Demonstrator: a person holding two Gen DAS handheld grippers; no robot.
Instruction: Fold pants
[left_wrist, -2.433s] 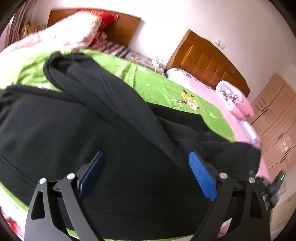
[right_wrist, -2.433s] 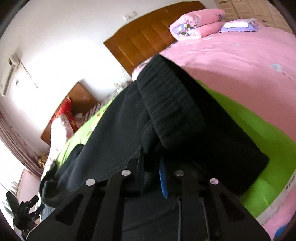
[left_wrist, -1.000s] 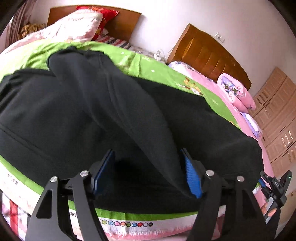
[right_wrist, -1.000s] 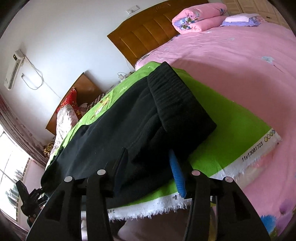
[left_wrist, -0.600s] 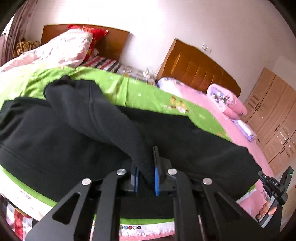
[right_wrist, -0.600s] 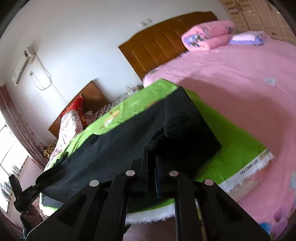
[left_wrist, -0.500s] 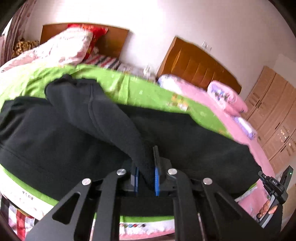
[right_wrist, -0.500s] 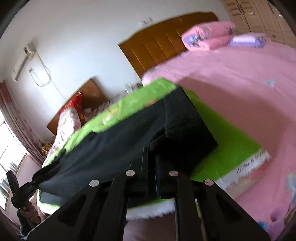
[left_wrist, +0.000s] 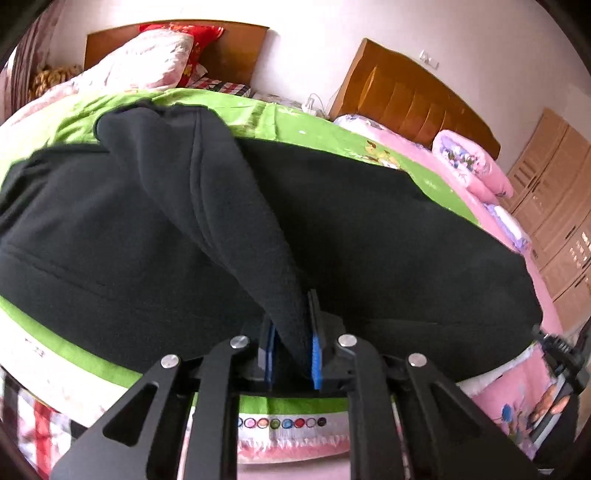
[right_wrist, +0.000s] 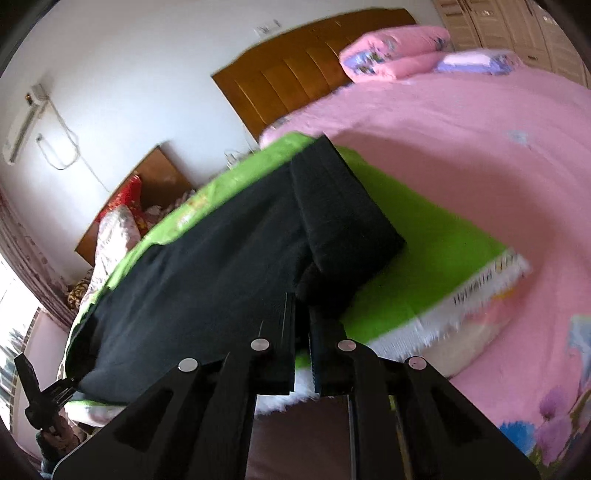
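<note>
Black pants (left_wrist: 369, 229) lie lengthwise across a green sheet (left_wrist: 314, 133) on the bed. My left gripper (left_wrist: 292, 350) is shut on a raised fold of the pants near the bed's front edge; the fold runs up and away to the far left. In the right wrist view the pants (right_wrist: 221, 266) stretch away to the left, with the ribbed waistband end (right_wrist: 340, 206) folded over at the right. My right gripper (right_wrist: 303, 332) is shut on the pants' near edge by that waistband.
The green sheet (right_wrist: 436, 266) lies on a pink bed (right_wrist: 480, 140) with rolled pink bedding (right_wrist: 391, 48) by a wooden headboard (right_wrist: 295, 74). A second bed with pillows (left_wrist: 147, 62) stands at the left. Wardrobes (left_wrist: 561, 192) are at the right.
Both grippers were open around the pants' edge a second ago and have shut on the cloth. Since then they have pulled back a little with the cloth held.
</note>
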